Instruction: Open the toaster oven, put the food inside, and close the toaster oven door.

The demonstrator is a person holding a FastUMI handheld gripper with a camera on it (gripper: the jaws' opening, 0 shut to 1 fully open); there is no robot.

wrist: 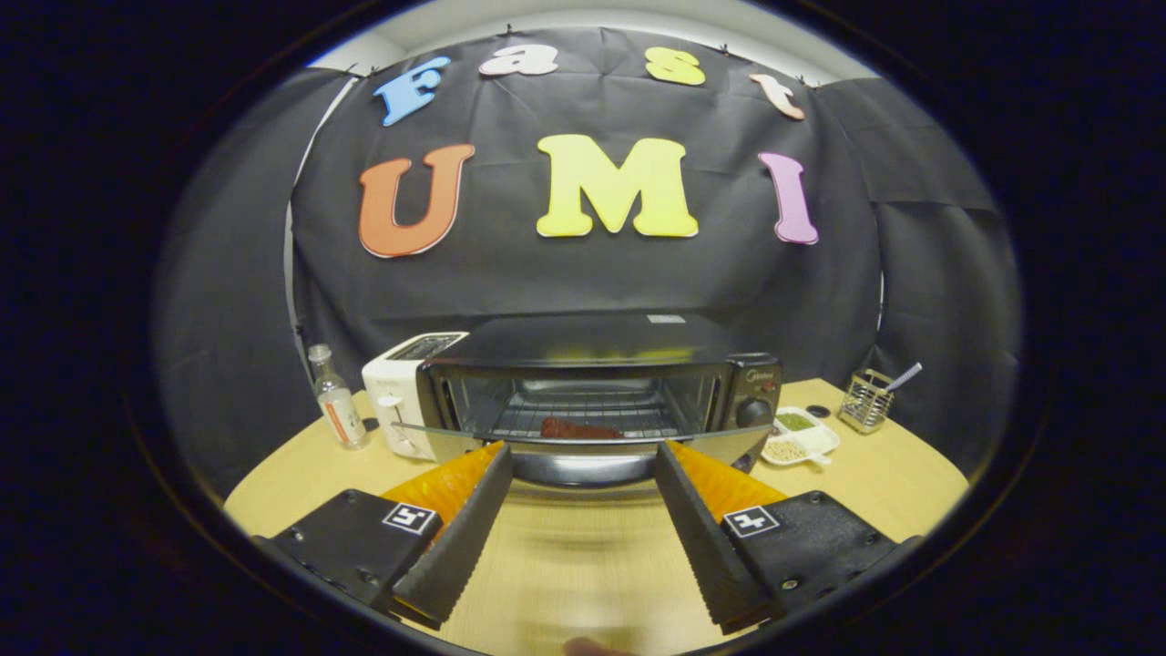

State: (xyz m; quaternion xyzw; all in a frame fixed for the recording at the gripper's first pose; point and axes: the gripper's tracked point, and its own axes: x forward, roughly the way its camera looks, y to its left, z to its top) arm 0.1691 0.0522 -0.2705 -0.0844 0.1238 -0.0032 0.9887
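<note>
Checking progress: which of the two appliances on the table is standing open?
The black toaster oven, door down ahead of the open gripper, food inside; the white toaster beside it isn't.

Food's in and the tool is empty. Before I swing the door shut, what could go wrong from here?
1. The open tool straddles the lowered glass oven door; a lift from one finger only could let it slip off.
2. The dark red piece of food lies near the front of the wire rack, so the door might catch it.
3. Pushing hard could shove the black toaster oven into the white pop-up toaster beside it.
</note>
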